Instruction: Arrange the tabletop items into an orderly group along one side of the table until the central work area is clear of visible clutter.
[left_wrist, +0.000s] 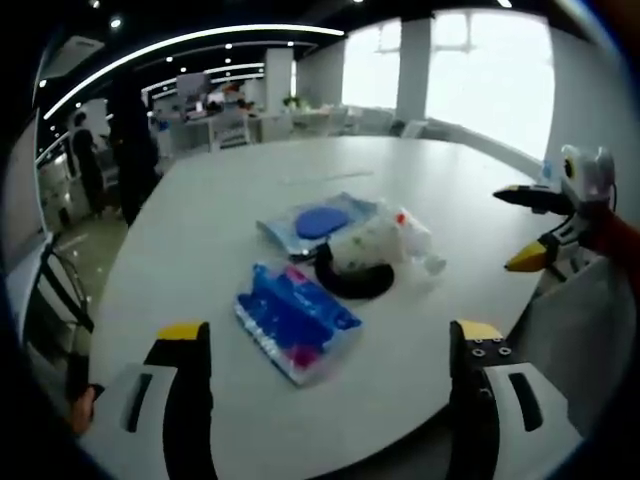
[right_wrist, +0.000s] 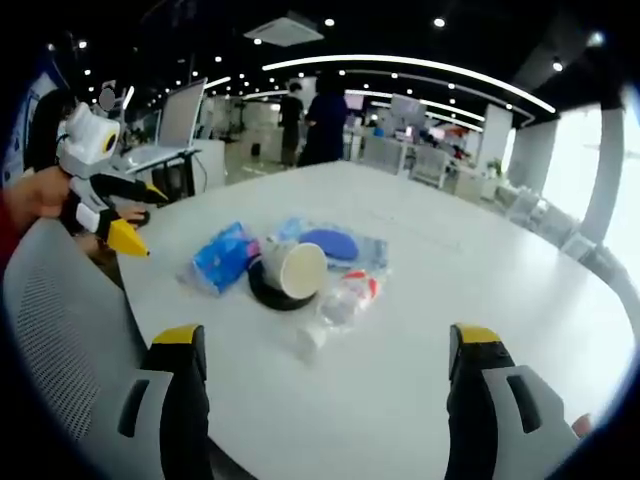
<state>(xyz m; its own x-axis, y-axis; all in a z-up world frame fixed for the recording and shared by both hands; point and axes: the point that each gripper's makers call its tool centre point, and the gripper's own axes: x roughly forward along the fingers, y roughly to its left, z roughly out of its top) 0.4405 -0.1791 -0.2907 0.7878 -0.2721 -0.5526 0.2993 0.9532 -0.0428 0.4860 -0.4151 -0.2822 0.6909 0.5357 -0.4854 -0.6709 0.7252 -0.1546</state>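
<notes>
nearest, left gripper (left_wrist: 330, 350) held with jaws wide apart, nothing between them, above the near edge of a white round table (left_wrist: 200, 220). same for right gripper (right_wrist: 325, 355): jaws spread wide, holding nothing, over the opposite edge.

just beyond, in the middle of the table, a loose cluster. closest in the left gripper view, a blue wipes pack (left_wrist: 295, 320) lying flat. behind it a black round dish (left_wrist: 355, 280), touching a paper cup (right_wrist: 300, 270) lying on its side with the mouth toward the right gripper. beside it a clear plastic bottle (right_wrist: 340, 305) on its side. further, a clear pouch with a blue disc (left_wrist: 320, 222).

far behind, desks and standing people (right_wrist: 310, 125).
</notes>
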